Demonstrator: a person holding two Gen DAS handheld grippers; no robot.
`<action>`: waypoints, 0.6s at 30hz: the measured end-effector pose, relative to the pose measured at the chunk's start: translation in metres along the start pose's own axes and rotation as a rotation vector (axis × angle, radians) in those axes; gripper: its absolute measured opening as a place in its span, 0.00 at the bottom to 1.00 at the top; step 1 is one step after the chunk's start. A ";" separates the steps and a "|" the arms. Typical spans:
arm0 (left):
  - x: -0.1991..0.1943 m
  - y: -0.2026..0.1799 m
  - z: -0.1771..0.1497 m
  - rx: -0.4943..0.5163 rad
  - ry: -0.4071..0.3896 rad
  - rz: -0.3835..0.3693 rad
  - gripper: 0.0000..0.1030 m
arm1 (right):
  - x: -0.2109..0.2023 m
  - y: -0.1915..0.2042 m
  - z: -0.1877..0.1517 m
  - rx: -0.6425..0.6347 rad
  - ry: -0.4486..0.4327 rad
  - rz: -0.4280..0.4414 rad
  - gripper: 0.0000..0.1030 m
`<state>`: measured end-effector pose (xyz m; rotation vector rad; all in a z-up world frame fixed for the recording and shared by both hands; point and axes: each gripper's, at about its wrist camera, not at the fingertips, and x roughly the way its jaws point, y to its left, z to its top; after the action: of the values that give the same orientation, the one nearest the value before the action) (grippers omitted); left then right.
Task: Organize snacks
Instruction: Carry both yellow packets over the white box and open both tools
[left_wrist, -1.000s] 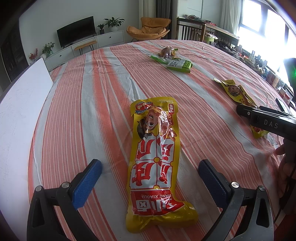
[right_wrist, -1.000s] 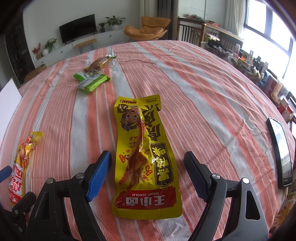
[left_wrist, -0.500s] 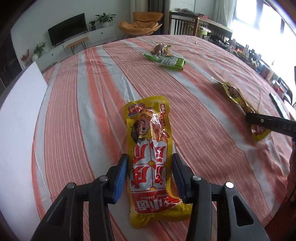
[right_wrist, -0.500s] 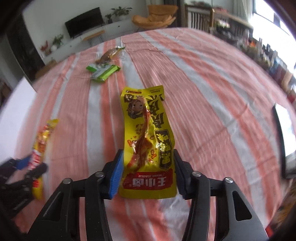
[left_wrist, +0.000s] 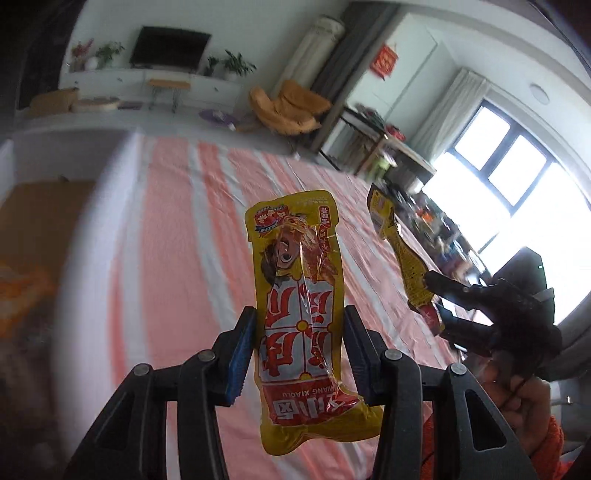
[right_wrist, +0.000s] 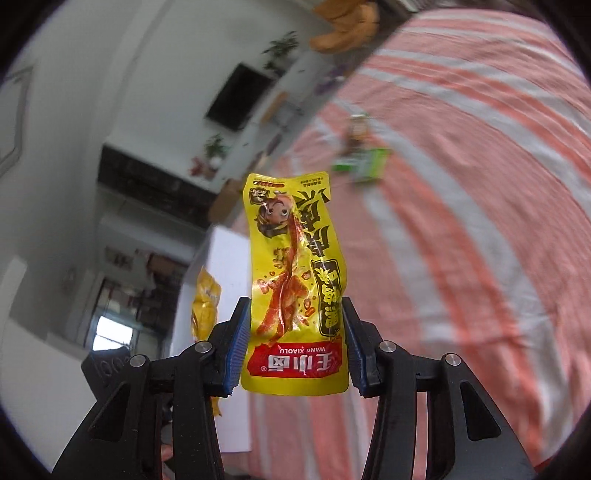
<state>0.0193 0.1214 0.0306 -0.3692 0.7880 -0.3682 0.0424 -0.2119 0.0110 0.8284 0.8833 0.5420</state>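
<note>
With each hand-held gripper, left and right, clamped on a yellow snack pouch, I'd carry both level, clear of the table.

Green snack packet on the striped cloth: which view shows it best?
Right wrist view: the green snack packet lies blurred on the orange-and-white striped tablecloth, beyond the held yellow pouch. The left wrist view does not show it.
</note>
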 end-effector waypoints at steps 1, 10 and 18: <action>-0.015 0.009 0.003 -0.003 -0.021 0.036 0.45 | 0.008 0.024 -0.001 -0.038 0.018 0.027 0.47; -0.113 0.142 -0.011 -0.210 -0.065 0.502 0.49 | 0.126 0.216 -0.056 -0.361 0.262 0.210 0.50; -0.134 0.182 -0.033 -0.383 -0.119 0.622 0.82 | 0.182 0.214 -0.093 -0.470 0.341 0.033 0.67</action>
<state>-0.0587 0.3345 0.0095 -0.4753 0.8132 0.3907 0.0447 0.0785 0.0683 0.3261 0.9989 0.8967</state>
